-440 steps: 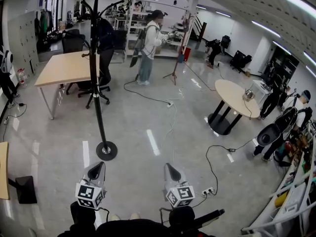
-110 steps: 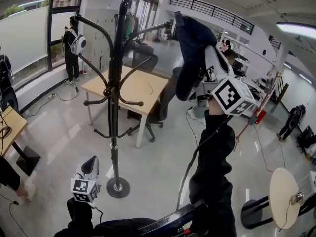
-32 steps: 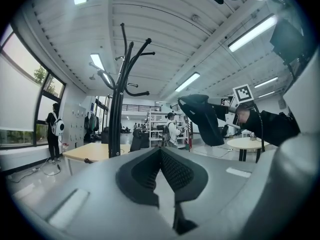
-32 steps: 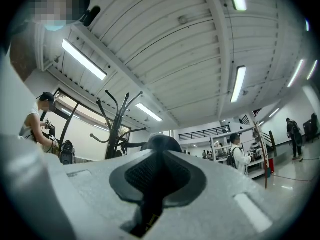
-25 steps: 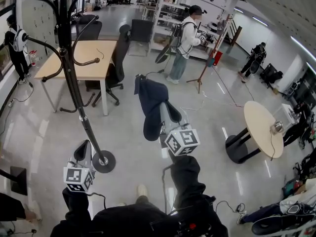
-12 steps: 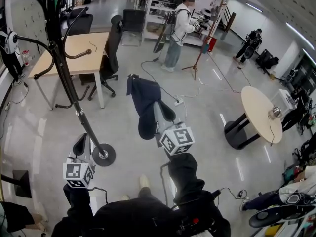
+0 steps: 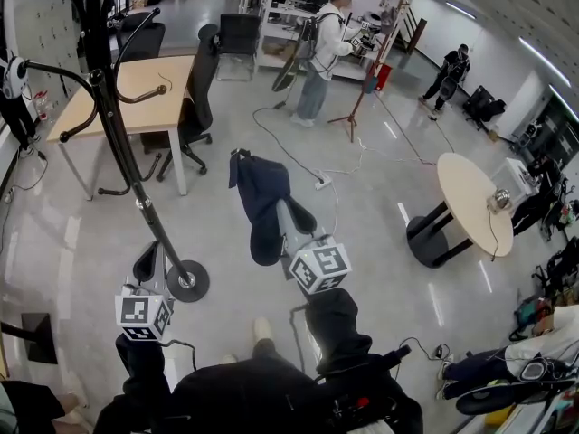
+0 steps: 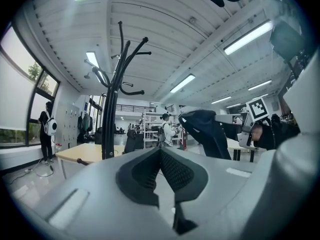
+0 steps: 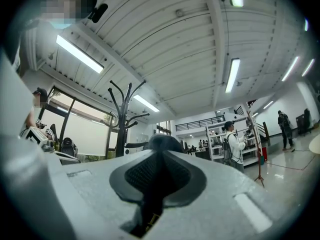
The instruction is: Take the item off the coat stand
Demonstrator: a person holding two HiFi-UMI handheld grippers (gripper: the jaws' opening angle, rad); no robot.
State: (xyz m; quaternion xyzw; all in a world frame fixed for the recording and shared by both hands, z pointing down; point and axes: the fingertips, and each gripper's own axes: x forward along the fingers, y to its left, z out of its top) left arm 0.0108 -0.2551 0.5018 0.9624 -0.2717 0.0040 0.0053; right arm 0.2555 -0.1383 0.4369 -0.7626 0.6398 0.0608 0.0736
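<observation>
Glossy grey floor [image 7: 380, 197], coat stand [image 7: 124, 156] at 10 o'clock; right gripper [image 7: 280, 205] pinches a dark jacket [image 7: 261, 193] (fingertips buried in cloth), left gripper [image 7: 147, 261] pressed together, empty

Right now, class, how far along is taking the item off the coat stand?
Done: the dark jacket is off the coat stand, whose visible hooks are bare. In hand: the right gripper is clamped on the jacket, which hangs from it above the floor; the left gripper is shut and empty. Left: nothing of the removal itself, only setting the jacket down somewhere.
</observation>
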